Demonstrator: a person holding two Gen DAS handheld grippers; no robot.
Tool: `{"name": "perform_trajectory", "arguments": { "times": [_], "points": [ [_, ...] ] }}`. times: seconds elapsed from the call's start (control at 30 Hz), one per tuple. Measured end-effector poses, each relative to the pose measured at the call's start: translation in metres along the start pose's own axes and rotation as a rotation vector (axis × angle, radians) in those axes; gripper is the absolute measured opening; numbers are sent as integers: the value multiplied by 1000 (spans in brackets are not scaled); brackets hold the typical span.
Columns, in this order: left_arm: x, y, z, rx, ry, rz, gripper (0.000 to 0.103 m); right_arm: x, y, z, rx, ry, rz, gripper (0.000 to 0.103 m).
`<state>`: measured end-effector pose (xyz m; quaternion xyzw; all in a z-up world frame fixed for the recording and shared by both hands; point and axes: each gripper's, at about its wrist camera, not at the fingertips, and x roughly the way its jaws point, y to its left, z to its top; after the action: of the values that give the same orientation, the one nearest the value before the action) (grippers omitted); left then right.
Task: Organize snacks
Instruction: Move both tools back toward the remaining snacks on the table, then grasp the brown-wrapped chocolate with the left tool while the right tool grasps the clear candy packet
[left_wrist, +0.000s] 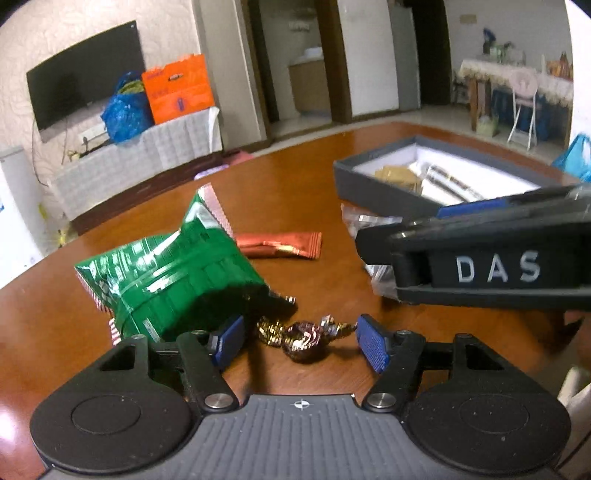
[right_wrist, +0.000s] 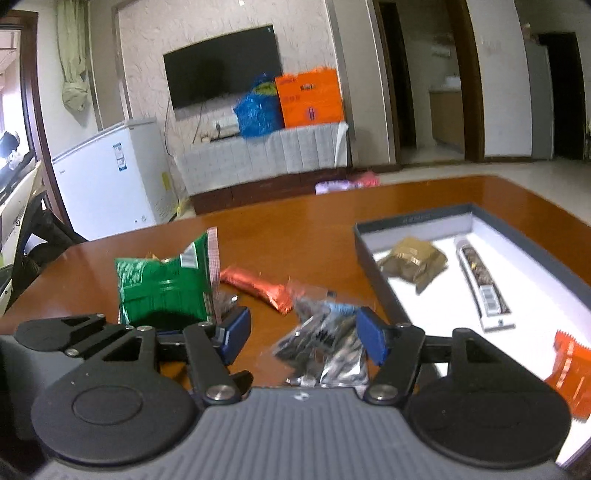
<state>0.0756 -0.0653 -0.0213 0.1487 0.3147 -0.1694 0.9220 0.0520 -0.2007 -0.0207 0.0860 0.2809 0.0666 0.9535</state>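
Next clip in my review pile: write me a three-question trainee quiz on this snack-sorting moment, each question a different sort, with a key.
1. True or false: the left claw is shut on the green snack bag.
2. Multiple choice: which item lies between the left claw's open pads? A) red snack bar B) foil-wrapped candy C) brown packet
3. Fill in: the brown packet and the long clear-window bar lie inside the grey ____.

Key
1. False: its pads stand apart, and the bag sits beside its left pad.
2. B: the foil-wrapped candy; the red snack bar lies farther back on the wooden table.
3. box.
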Motion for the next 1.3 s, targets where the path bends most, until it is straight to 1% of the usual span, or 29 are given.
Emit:
{"name": "perform_trajectory", "arguments": {
  "times": [0.1, 0.13, 0.17, 0.3, 0.33, 0.37, 0.43, 0.5, 0.6, 0.8, 0.93, 1.0, 1.03, 1.23, 1.3],
  "points": [
    [2, 1, -2, -23, -5, 15, 66, 9, 2, -1, 25, 41, 4, 70],
    [2, 2, -2, -41, -3, 20, 64, 14, 2, 0, 26, 51, 4, 70],
    [2, 3, -2, -60, 0, 17, 60, 18, 3, 0, 23, 59, -2, 70],
    [4, 9, -2, -116, 7, 9, 50, 30, 11, 5, -11, 75, -33, 70],
    [3, 10, -2, -119, 5, 9, 44, 33, 10, 5, -7, 83, -40, 70],
    [3, 9, -2, -119, 2, 11, 41, 35, 9, 5, 2, 91, -42, 70],
    [1, 8, -3, -114, -3, 20, 40, 40, 7, 6, 18, 101, -50, 70],
    [1, 5, -2, -103, -9, 27, 39, 43, 6, 8, 0, 89, -66, 70],
    [2, 3, -1, -90, -14, 33, 38, 52, 2, 10, 0, 95, -83, 70],
    [3, 0, 1, -77, -22, 35, 37, 60, 4, 10, -43, 93, -108, 70],
    [4, 0, 1, -77, -23, 34, 37, 61, 6, 6, -82, 89, -126, 64],
    [4, 1, 2, -75, -24, 32, 37, 61, 6, 6, -83, 84, -133, 57],
    [5, 1, 2, -75, -24, 31, 37, 60, 5, 7, -81, 83, -137, 55],
    [5, 1, 1, -74, -25, 32, 37, 60, 2, 8, -78, 82, -143, 51],
    [5, 2, 1, -75, -25, 30, 37, 58, 0, 9, -48, 81, -137, 49]
  ]
}}
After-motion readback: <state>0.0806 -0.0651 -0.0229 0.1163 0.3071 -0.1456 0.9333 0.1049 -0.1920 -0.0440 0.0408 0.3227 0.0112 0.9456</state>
